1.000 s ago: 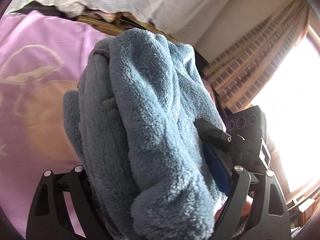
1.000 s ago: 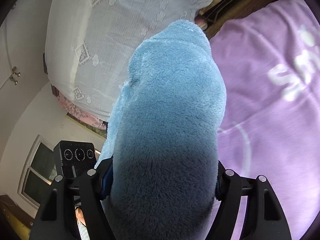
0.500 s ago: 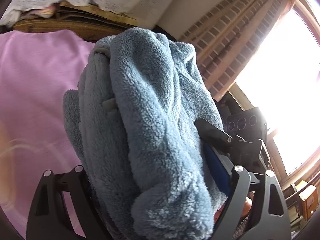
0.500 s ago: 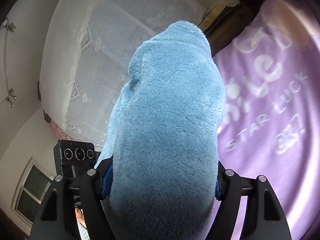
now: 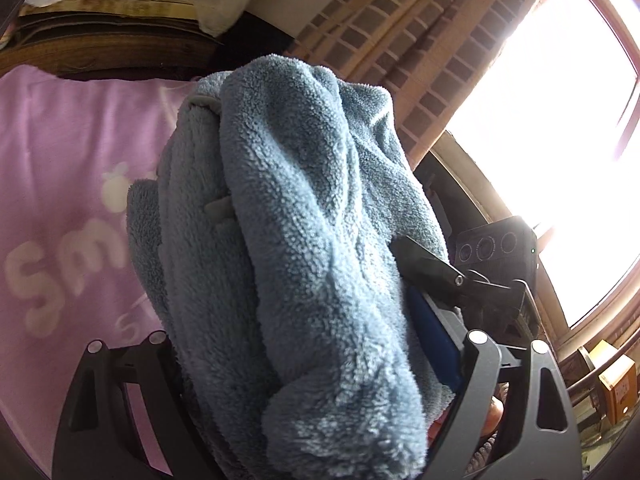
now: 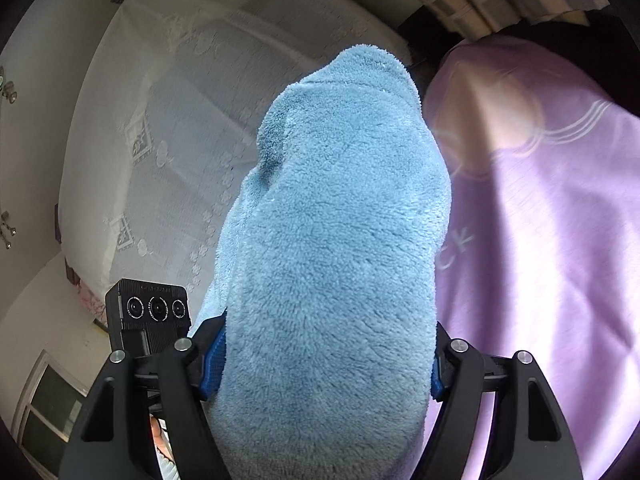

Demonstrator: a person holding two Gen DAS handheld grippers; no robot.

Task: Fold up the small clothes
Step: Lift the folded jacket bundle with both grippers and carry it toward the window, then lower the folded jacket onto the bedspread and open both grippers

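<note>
A thick, bundled blue fleece garment [image 5: 304, 184] fills the middle of both wrist views. My left gripper [image 5: 308, 312] is shut on one end of it, its fingertips buried in the pile. My right gripper [image 6: 328, 320] is shut on the other end of the same blue fleece garment [image 6: 340, 200], blue pads pressed to both sides. In the left wrist view the right gripper [image 5: 448, 276] shows at the bundle's right side. The left gripper's camera box [image 6: 148, 312] appears low left in the right wrist view. The bundle hangs above a purple printed blanket [image 5: 60, 200].
The purple blanket [image 6: 540, 240] covers the surface below. A white lace cloth [image 6: 160, 140] drapes over furniture behind. A dark wooden frame [image 5: 100, 44] edges the blanket. A checked curtain [image 5: 400, 40] and bright window [image 5: 540, 140] stand at the right, with boxes [image 5: 616, 380] beneath.
Both grippers have carried the bundle sideways together: the window and curtain fill more of the left view, and the blanket print has slid past. The grips have not changed.
</note>
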